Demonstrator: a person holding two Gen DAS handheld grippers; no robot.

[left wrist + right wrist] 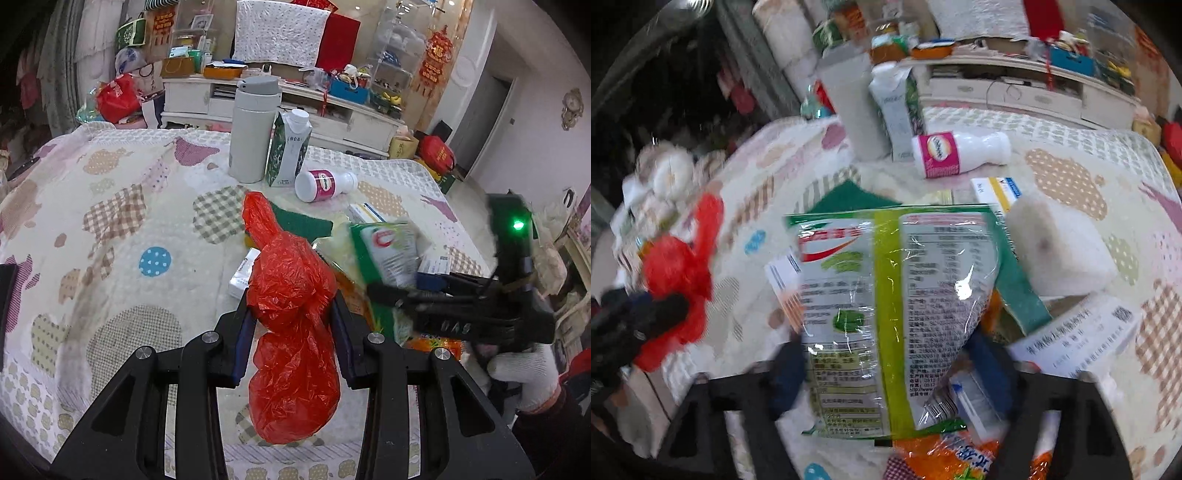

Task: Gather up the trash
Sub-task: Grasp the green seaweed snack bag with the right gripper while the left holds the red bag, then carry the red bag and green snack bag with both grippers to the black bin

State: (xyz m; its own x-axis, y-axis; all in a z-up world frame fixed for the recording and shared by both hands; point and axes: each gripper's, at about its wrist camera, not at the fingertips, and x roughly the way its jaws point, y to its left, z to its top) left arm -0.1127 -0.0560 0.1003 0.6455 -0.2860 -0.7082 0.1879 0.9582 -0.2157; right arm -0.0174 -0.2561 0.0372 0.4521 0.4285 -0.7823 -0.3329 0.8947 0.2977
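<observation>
My left gripper is shut on a crumpled red plastic bag, which bulges up and down between the blue pads above the quilt. The bag also shows blurred at the left of the right wrist view. My right gripper is shut on a green-and-white snack packet that stands up between its fingers. In the left wrist view the same packet is tilted and blurred at the tips of the right gripper, which a white-gloved hand holds.
On the patchwork quilt stand a grey flask and a carton; a white bottle with a pink label lies beside them. Near the packet lie a green cloth, a white block, medicine boxes and an orange packet.
</observation>
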